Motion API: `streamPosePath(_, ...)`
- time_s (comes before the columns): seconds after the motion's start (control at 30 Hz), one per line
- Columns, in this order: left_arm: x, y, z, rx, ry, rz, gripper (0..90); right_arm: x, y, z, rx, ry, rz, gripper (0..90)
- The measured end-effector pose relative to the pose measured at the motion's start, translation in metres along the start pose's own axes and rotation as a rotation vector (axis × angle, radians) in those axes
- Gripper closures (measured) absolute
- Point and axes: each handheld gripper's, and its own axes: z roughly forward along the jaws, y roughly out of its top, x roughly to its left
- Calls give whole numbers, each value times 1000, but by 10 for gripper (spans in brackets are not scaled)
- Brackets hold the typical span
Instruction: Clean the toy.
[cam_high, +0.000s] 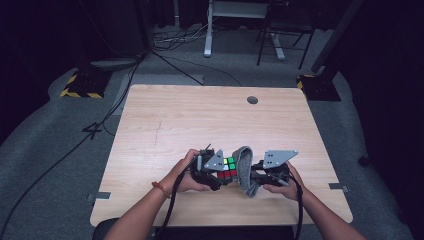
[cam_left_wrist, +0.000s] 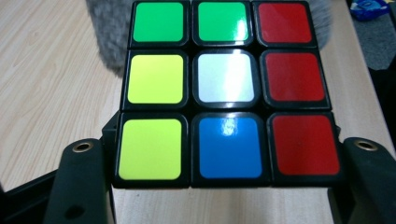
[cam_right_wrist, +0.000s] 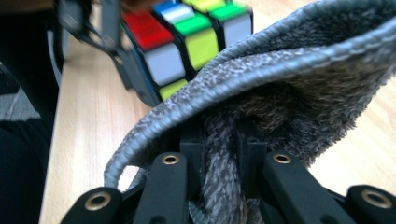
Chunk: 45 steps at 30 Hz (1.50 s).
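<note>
Two grippers meet near the front edge of the wooden table (cam_high: 165, 115), and both are busy. On the left, the left gripper (cam_high: 220, 175) has its jaws clamped on a scrambled puzzle cube (cam_high: 227, 168), one jaw at each side of the bottom layer, as the left gripper view shows. The cube's face (cam_left_wrist: 226, 88) there reads green, green, red across the top, yellow, white, red in the middle, and yellow, blue, red along the bottom. The cube sits just above the tabletop, right beside the open end of a grey fleecy pouch (cam_high: 245, 170). Moving right, the pouch arches up between the two tools, touching the cube's far side. In the right gripper view, the pouch (cam_right_wrist: 289, 88) gapes with its stitched rim curling over, and its inside looks furry and dark; what lies within I cannot tell. The right gripper (cam_high: 260, 176) pinches a fold of that fabric tightly between nearly closed jaws.
</note>
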Motion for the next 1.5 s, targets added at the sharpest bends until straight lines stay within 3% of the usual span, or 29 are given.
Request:
streamPosePath(0.23,-2,2,9,51,10,17,328,8,10,-2,-68,13,-35,774)
streamPosePath(0.4,-2,4,13,85,40,30,329,10,16,2,-74,18,-47,775)
streamPosePath(0.6,-1,2,2,36,46,27,332,3,13,6,15,-55,-31,777)
streamPosePath(0.8,1,4,-6,1,51,21,332,-3,0,6,55,-64,-2,777)
streamPosePath(0.93,1,4,-5,11,61,22,333,2,-1,2,29,-35,-23,777)
streamPosePath(1.1,0,4,2,26,50,18,332,10,9,-4,-56,2,-48,776)
streamPosePath(1.23,-2,3,7,45,47,23,332,14,18,0,-42,-19,-74,778)
streamPosePath(1.3,-2,3,5,28,46,16,333,12,17,2,-16,-56,-78,779)
streamPosePath(1.4,-2,4,0,7,52,28,333,3,11,3,6,-85,-39,779)
streamPosePath(1.5,0,5,-6,-23,49,13,333,-5,2,4,25,-88,-5,779)
